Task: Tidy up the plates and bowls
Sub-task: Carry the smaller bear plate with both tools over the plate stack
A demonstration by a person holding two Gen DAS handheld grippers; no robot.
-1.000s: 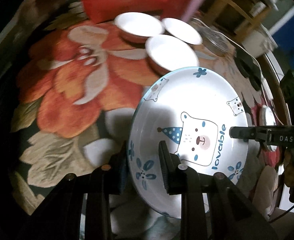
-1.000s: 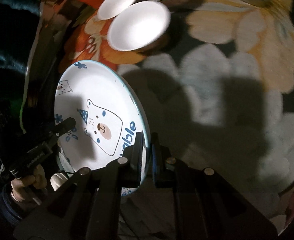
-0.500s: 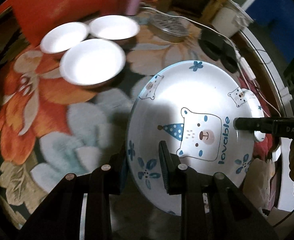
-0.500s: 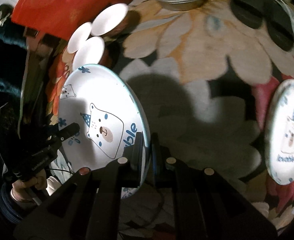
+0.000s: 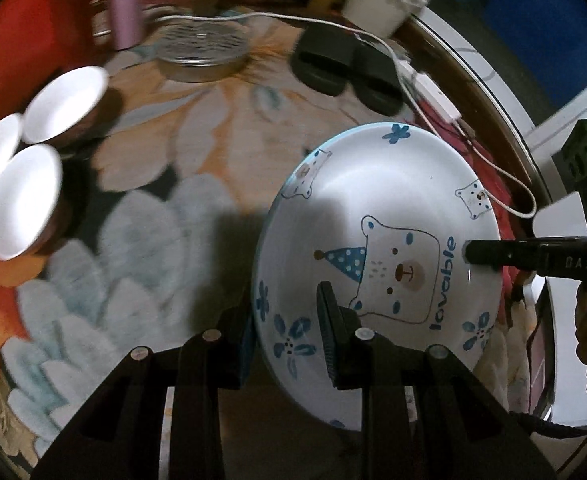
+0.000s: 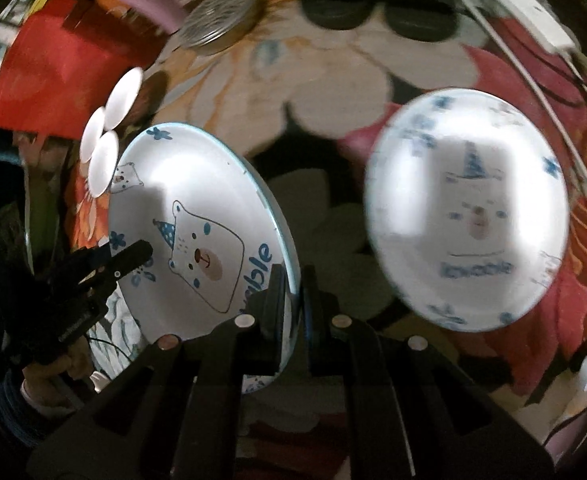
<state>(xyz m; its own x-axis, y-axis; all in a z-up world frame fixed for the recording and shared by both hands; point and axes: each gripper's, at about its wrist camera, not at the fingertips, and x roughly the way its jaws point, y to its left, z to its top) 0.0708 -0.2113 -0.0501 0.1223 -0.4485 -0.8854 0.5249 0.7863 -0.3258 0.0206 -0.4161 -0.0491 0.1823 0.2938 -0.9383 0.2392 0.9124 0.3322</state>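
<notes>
While tilted, bear plate (image 5: 377,248) clamped at opposite rims by left gripper (image 5: 289,320), right gripper (image 6: 295,292).

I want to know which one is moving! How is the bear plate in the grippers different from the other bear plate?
The held bear plate is up off the cloth, tilted on edge, clamped at its rim by the left gripper and the right gripper. The other bear plate lies flat on the flowered tablecloth, with nothing touching it. Both are white with a party-hat bear, blue flowers and blue lettering.
</notes>
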